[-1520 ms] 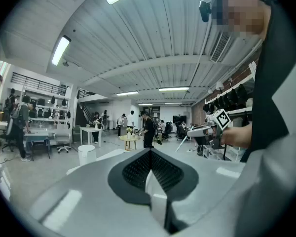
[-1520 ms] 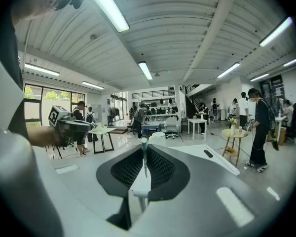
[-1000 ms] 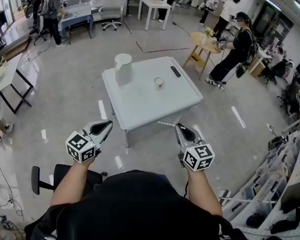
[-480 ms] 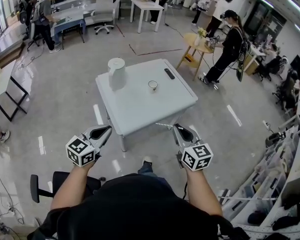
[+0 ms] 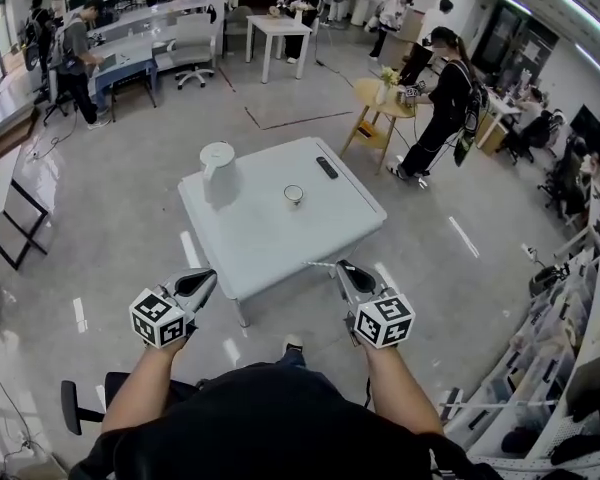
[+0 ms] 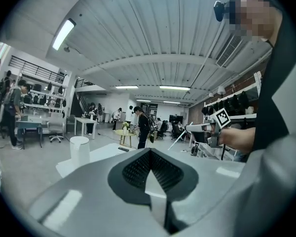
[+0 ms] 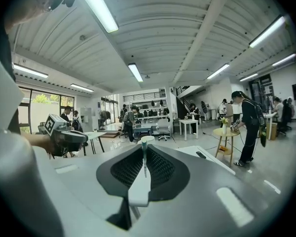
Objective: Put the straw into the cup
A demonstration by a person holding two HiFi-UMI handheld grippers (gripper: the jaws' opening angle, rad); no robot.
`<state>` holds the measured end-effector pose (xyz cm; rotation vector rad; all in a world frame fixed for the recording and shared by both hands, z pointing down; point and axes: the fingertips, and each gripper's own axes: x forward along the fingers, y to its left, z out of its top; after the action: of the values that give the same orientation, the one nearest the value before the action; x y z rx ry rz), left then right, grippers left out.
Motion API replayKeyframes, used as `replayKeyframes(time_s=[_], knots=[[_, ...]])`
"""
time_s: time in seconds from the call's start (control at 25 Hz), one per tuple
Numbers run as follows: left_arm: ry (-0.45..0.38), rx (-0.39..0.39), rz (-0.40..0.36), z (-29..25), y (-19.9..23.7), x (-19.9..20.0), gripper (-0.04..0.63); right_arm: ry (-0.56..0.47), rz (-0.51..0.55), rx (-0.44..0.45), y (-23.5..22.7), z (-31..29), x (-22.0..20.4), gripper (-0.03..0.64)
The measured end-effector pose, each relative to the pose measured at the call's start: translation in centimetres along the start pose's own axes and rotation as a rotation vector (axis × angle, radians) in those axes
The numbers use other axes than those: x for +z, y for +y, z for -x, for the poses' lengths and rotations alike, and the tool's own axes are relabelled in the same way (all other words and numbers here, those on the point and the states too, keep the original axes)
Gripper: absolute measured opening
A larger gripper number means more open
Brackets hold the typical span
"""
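Jaws on straw (image 7: 144, 158), table (image 5: 270, 230) nearer.

A thin pale straw (image 5: 322, 264) juts sideways from the right gripper (image 5: 342, 267), clamped in its jaws; the small round open-topped cup (image 5: 294, 195) stands upright, well apart, on a white table (image 5: 270, 243).

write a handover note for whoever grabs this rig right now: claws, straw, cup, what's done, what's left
Left claw: shut, nothing in it.
Right claw: shut on the straw, which pokes out past the tips.
Cup: upright near the middle of the white table, no straw in it. A white jug stands to its left and a dark remote lies beyond it to the right.
Done: the straw is in hand.
Left: both claws are short of the table's near edge, so step in, bring the straw over the cup, lower it in and release.
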<state>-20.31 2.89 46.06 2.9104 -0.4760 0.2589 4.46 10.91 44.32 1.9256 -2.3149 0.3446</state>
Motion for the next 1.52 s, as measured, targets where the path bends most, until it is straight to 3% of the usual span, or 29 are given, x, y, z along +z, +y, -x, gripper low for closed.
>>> replayKeyframes(time_s=[0.68, 1.52], knots=[[0.022, -0.001, 0.021, -4.0, 4.2, 0.3, 0.000, 0.021, -0.020, 0.013, -3.1, -5.0, 0.3, 0.052], [0.050, 0.005, 0.034, -7.3, 4.7, 0.1, 0.000, 0.033, -0.028, 0.029, -6.3, -6.2, 0.5, 0.052]])
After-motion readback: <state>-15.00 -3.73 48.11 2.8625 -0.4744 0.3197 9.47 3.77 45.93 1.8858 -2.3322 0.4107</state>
